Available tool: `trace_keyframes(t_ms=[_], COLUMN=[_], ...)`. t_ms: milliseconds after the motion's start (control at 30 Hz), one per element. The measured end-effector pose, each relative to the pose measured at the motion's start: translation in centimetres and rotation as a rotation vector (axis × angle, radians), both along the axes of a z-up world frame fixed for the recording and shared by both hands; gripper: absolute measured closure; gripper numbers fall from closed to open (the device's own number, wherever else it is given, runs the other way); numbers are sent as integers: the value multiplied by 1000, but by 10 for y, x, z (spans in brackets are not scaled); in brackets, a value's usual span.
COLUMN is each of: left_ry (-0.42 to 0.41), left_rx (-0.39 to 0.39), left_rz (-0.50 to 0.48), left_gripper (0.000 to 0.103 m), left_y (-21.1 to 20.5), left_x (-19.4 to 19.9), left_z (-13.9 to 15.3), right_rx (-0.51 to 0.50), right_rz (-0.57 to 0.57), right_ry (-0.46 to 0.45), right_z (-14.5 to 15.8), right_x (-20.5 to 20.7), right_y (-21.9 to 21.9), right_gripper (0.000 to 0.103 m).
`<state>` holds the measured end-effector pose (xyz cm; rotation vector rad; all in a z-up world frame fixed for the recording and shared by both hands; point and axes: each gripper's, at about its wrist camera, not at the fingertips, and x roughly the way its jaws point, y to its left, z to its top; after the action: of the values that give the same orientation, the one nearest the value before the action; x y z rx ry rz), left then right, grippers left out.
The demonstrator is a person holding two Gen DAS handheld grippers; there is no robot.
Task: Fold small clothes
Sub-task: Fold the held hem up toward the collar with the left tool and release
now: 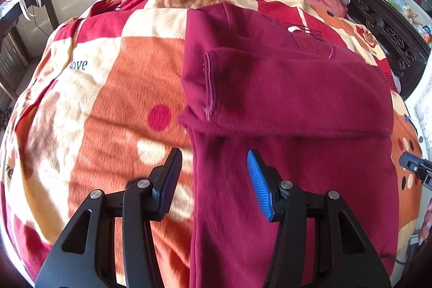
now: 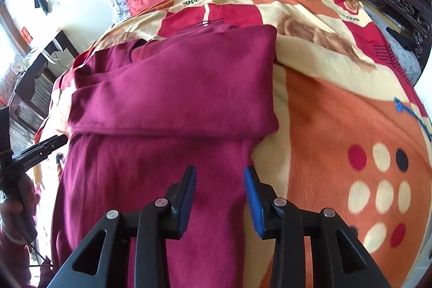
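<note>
The maroon garment (image 1: 283, 104) lies half-folded on the blanket (image 1: 113, 104). Both the left hand-held gripper (image 1: 214, 177) and right hand-held gripper (image 2: 219, 193) hover released above its lower half; I'd pinch both hem corners evenly before folding.

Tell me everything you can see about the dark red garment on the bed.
The garment is a deep maroon top of soft, fleecy-looking knit. It lies flat on the patterned blanket, partly folded: a sleeve is laid crosswise over the body, its stitched cuff at one side edge. The neckline faces the pillows. The lower part runs toward the cameras. Both grippers, left and right, are open above its near part, holding nothing.
</note>
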<state>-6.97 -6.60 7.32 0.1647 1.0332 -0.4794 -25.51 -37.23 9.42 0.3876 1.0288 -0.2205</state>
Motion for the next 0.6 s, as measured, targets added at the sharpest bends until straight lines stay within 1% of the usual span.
trace_keyframes(t_ms=[133, 400, 533, 600], left_ry=[6, 3, 62, 103], left_rx=[2, 8, -24, -40], left_rz=[-10, -56, -87, -102], left_gripper=[53, 53, 53, 53], left_y=[3, 9, 20, 30], left_x=[-13, -41, -57, -65], left_z=[2, 8, 8, 6], right_rx=[17, 65, 105, 106], right_rz=[3, 12, 7, 11], right_ry=[17, 50, 60, 72], right_z=[-4, -13, -17, -19], right_x=[-17, -51, -69, -79], right_y=[9, 24, 30, 34], right_gripper=[63, 62, 61, 61])
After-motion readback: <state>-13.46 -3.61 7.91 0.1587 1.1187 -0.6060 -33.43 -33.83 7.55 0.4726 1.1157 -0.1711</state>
